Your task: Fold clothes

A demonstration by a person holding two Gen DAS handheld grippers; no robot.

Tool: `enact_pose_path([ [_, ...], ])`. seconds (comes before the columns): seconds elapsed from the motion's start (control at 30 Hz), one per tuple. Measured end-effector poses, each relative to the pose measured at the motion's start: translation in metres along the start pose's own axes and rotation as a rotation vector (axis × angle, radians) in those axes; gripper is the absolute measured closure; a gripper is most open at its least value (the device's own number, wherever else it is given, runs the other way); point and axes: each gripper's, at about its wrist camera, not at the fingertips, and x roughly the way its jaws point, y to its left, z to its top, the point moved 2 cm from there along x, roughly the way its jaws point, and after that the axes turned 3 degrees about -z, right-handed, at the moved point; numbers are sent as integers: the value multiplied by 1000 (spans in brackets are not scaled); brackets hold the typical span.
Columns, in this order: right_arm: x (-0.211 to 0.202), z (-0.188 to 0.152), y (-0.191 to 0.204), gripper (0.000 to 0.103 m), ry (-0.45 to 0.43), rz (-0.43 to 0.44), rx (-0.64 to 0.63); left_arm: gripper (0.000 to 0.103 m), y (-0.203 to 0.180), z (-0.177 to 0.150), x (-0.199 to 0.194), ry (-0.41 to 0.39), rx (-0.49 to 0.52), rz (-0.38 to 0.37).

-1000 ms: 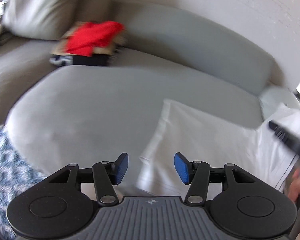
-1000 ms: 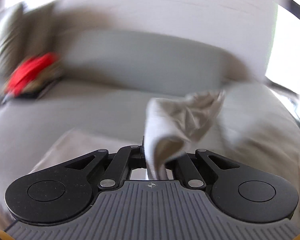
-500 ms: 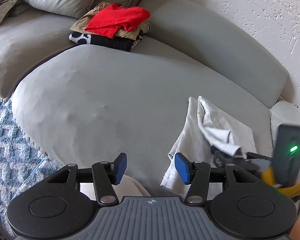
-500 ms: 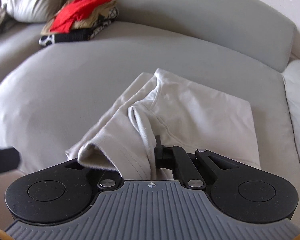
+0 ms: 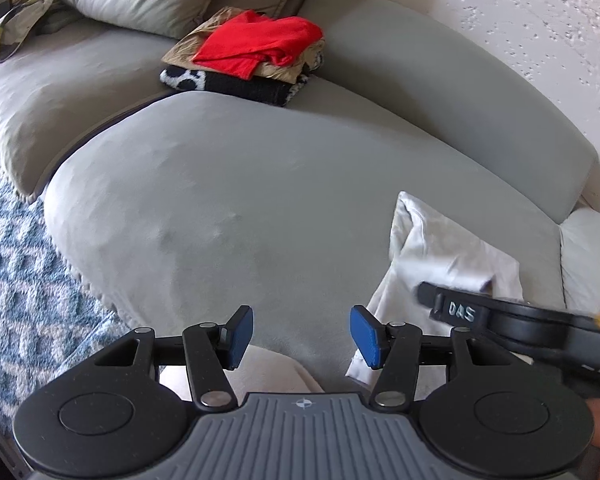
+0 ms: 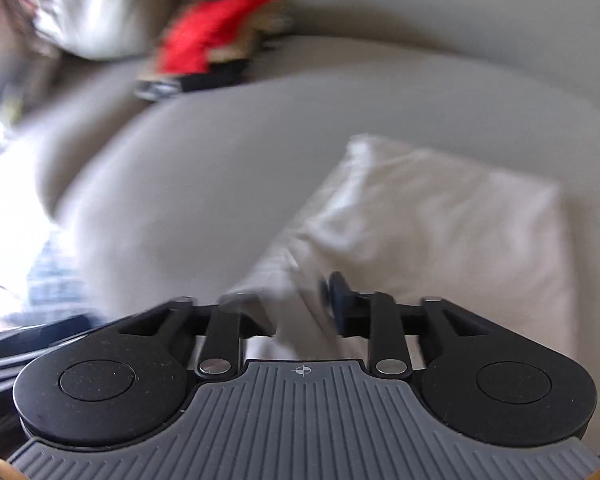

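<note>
White garment (image 6: 440, 216) lies folded on the sofa cushion (image 5: 240, 200), its long axis running away from the right gripper (image 6: 300, 312), whose jaws have just been opening, apparently releasing a fold still between them. Left gripper (image 5: 302, 336), spread and empty, hovers beside its left edge.

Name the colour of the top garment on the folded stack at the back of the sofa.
Bright red, clearest in the left wrist view.
</note>
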Motion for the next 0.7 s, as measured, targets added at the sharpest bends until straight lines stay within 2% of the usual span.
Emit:
enact_pose_path([
  [0.07, -13, -5, -7, 61, 5, 144, 33, 49, 3, 0, -2, -9, -8, 14],
  [0.13, -34, -14, -22, 61, -27, 171, 53, 49, 5, 1, -5, -16, -15, 25],
  [0.3, -71, -36, -80, 61, -112, -4, 127, 49, -4, -1, 1, -21, -9, 15],
  [0.43, -80, -56, -124, 61, -115, -100, 209, 53, -40, 2, 12, -22, 96, -82],
  [0.53, -72, -67, -127, 70, -107, -104, 133, 58, -71, 3, 26, -17, 210, -130],
  [0.6, -66, -72, -118, 71, -121, -115, 37, 73, -87, 2, 41, -16, 287, -108],
  [0.7, -53, -85, -107, 71, -80, -126, -129, 81, -93, -2, 71, 48, 349, -2],
])
